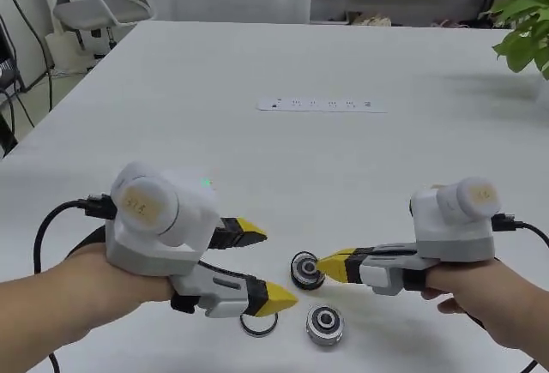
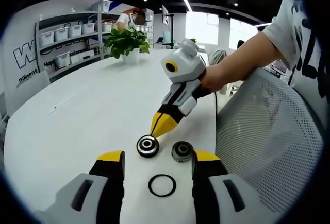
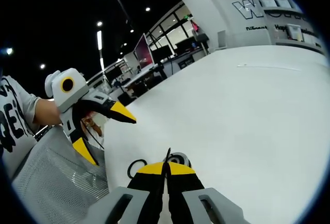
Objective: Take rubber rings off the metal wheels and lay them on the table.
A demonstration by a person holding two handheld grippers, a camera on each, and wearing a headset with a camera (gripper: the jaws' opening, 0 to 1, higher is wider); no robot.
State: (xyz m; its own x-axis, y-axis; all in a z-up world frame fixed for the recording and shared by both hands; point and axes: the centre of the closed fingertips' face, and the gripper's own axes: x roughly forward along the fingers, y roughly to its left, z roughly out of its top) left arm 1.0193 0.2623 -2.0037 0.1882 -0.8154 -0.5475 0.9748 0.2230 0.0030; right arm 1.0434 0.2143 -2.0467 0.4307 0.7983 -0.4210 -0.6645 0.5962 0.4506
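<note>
Rubber ring (image 1: 258,325) flat on white table (image 1: 257,159), 6 o'clock | left gripper (image 1: 268,263) agape | right gripper (image 1: 326,266) clamped closed at wheel (image 1: 304,272) | power strip (image 1: 322,105) 12 o'clock, plant (image 1: 527,26) 2 o'clock

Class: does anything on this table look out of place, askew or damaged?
Nothing stands out. One rubber ring lies flat on the table, near a metal wheel and a second wheel, as the task intends.

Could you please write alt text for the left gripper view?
A black ring lies on the white table between the jaws of the open left gripper. Beyond it sit two wheels, and the shut right gripper touches the one on the view's left.
</note>
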